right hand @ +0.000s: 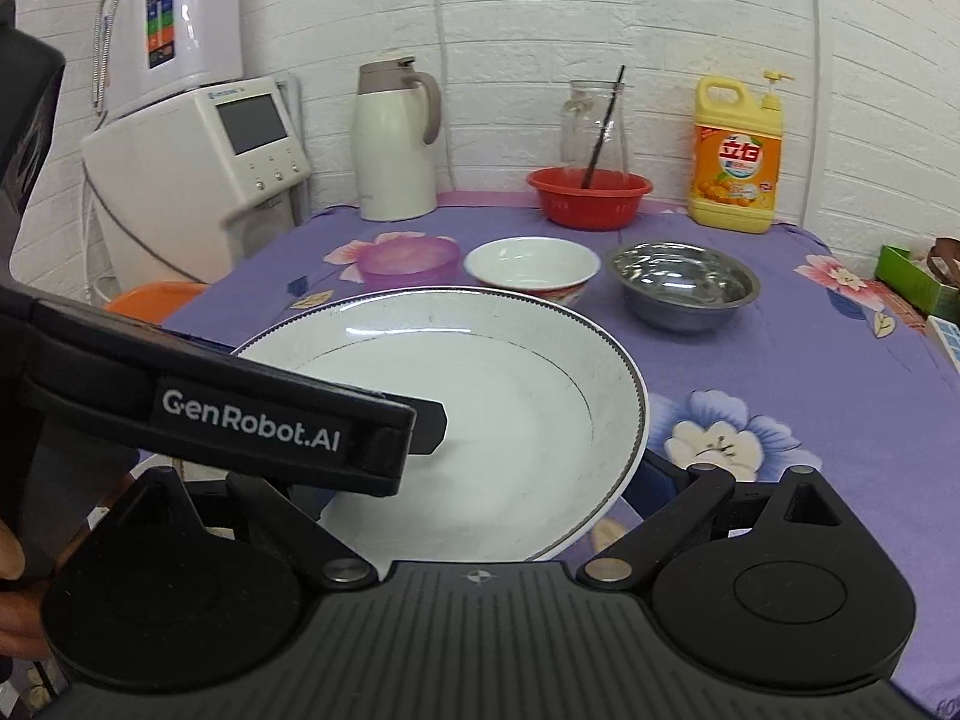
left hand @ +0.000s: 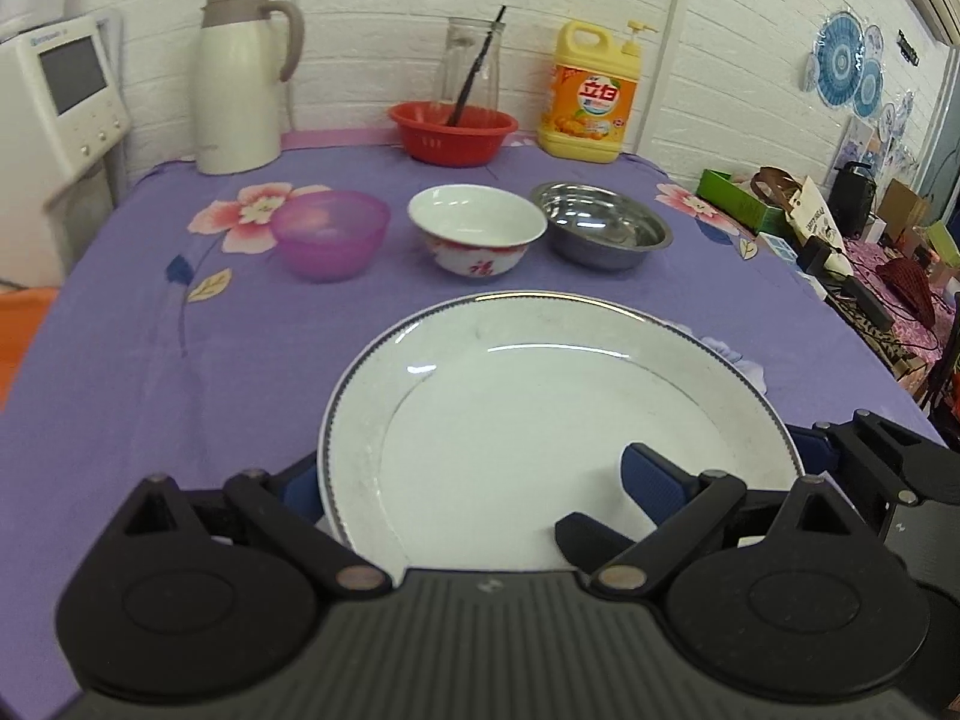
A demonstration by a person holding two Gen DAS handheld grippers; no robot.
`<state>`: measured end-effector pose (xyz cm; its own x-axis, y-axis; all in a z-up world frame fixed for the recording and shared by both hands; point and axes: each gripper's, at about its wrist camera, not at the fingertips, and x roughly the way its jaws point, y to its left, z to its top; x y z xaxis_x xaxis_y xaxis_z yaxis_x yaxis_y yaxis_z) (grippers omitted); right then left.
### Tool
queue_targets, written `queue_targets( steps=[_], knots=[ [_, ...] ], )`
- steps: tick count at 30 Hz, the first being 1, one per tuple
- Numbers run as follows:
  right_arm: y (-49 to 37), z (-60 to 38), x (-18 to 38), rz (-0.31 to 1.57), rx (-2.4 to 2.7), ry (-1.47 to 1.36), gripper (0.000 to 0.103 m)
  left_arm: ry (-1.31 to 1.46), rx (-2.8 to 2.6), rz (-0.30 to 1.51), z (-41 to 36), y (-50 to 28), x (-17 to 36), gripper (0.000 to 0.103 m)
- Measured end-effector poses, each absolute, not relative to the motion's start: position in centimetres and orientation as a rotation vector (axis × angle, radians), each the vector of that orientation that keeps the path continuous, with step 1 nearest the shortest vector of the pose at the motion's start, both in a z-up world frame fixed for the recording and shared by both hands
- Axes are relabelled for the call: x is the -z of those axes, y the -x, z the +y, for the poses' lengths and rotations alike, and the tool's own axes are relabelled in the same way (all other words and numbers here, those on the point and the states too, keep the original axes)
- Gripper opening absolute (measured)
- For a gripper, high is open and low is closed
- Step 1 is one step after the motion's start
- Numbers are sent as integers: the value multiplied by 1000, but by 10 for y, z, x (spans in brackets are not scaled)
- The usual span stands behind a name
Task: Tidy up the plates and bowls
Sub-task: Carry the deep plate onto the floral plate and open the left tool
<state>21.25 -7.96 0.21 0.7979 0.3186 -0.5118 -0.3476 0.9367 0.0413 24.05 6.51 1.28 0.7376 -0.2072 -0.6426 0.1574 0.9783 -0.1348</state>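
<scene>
Left wrist view: left gripper (left hand: pixel 474 480) jaws spread wide, straddling white plate (left hand: pixel 558 420) rim on counter (left hand: pixel 150 372), not clenched. Right gripper (right hand: pixel 444 474) jaws likewise released beside plate. Step: plate pickup. Next: clench on rim, lift level; bowls (left hand: pixel 477 237) wait behind.

Three bowls (left hand: pixel 477 237) beyond plate (left hand: pixel 540 396)

Plate (left hand: pixel 558 420) nearest on tablecloth (left hand: pixel 150 390); behind it, three bowls (left hand: pixel 477 234) abreast; basin (left hand: pixel 453 132) farther back.
</scene>
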Motion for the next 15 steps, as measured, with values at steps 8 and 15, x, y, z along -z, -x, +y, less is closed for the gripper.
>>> queue_targets(
  steps=[8,15],
  knots=[
    [-174,-31,21,573,-447,129,103,125,130,720,109,-185,21,96],
    [-170,-27,36,584,-444,135,103,138,159,668,113,-177,33,96]
  ],
)
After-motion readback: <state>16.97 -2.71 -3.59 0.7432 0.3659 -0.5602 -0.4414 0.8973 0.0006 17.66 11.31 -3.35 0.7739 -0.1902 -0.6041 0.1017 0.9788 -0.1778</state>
